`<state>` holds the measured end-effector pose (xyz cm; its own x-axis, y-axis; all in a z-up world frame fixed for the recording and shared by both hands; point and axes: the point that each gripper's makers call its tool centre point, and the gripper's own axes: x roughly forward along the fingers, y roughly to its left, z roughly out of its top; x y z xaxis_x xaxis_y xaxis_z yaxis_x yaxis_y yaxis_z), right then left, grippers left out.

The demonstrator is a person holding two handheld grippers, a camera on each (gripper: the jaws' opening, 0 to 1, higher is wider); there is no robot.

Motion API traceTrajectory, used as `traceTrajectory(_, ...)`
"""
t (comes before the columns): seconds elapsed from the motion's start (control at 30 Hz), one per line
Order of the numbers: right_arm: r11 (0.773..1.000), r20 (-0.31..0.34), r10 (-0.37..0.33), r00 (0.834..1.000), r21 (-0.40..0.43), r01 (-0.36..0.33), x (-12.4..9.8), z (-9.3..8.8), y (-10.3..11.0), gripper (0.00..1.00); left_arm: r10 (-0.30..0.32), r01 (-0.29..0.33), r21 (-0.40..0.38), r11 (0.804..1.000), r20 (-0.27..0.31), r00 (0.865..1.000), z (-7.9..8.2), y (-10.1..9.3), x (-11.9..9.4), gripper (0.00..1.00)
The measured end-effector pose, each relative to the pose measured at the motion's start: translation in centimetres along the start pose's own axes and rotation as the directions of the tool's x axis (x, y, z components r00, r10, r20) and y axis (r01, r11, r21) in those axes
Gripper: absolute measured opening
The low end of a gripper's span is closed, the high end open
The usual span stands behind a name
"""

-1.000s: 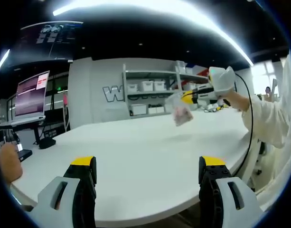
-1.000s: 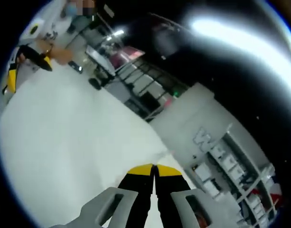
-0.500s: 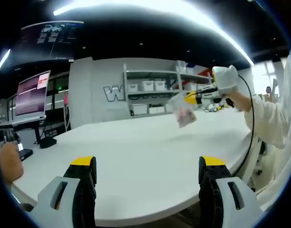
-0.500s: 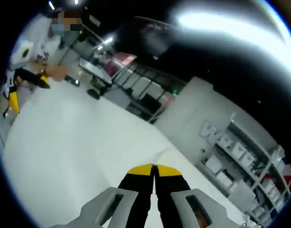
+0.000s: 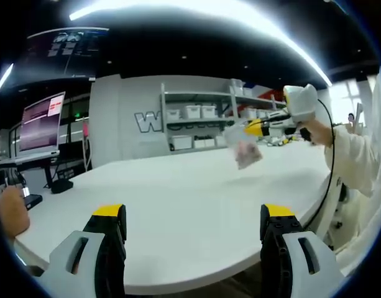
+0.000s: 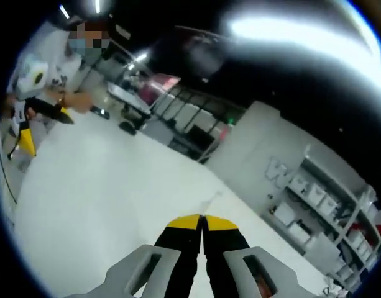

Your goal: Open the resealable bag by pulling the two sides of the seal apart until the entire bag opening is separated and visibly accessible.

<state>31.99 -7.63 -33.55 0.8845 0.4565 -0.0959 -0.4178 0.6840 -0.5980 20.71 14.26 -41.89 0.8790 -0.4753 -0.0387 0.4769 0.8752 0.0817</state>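
White, matte, round-edged tabletop spreads under both views. Left gripper in the left gripper view: two grey jaws with black pads and yellow tips, set wide apart, nothing between them, hovering low over the near edge of the table. Right gripper enters that same view from the right, held up above the far side of the table by a person's hand in a pale sleeve, a black cable trailing down from it. Small clear resealable plastic bag with pinkish contents hangs from the yellow tips of that gripper, clear of the tabletop, tilted; its top edge is pinched there. Cannot tell whether the seal is parted. In the right gripper view, the right gripper has its black jaws pressed together, yellow tips meeting; a thin pale crinkled edge of the bag pokes out just past the tips. Left gripper appears far left in that view, yellow tip down, held by a person in a white shirt. Background: grey wall, white shelving unit with storage boxes, a lit pink monitor screen, long ceiling light strip.
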Motion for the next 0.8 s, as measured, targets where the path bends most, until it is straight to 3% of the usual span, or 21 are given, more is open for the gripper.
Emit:
traceTrajectory(0.2, 0.994, 0.019, 0.019, 1.000, 0.107, -0.021, -0.4, 0.0, 0.2, 0.00, 0.000, 0.000, 0.002, 1.000, 0.006, 1.000, 0.2, 0.0, 0.0, 0.88)
traceTrajectory(0.37, 0.968, 0.052, 0.052, 0.997, 0.242, -0.063, -0.4, 0.1, 0.5, 0.00, -0.002, 0.002, 0.001, 1.000, 0.003, 1.000, 0.1, 0.0, 0.1, 0.88)
traceTrajectory(0.6, 0.956, 0.068, 0.065, 0.996, 0.283, -0.082, -0.9, 0.4, 0.8, 0.00, -0.003, 0.003, 0.002, 1.000, 0.002, 1.000, 0.1, 0.0, 0.2, 0.88)
traceTrajectory(0.8, 0.927, 0.089, 0.092, 0.992, 0.355, -0.118, -1.5, 0.8, 1.4, 0.00, -0.006, 0.006, 0.001, 1.000, 0.004, 1.000, 0.2, -0.2, 0.1, 0.88)
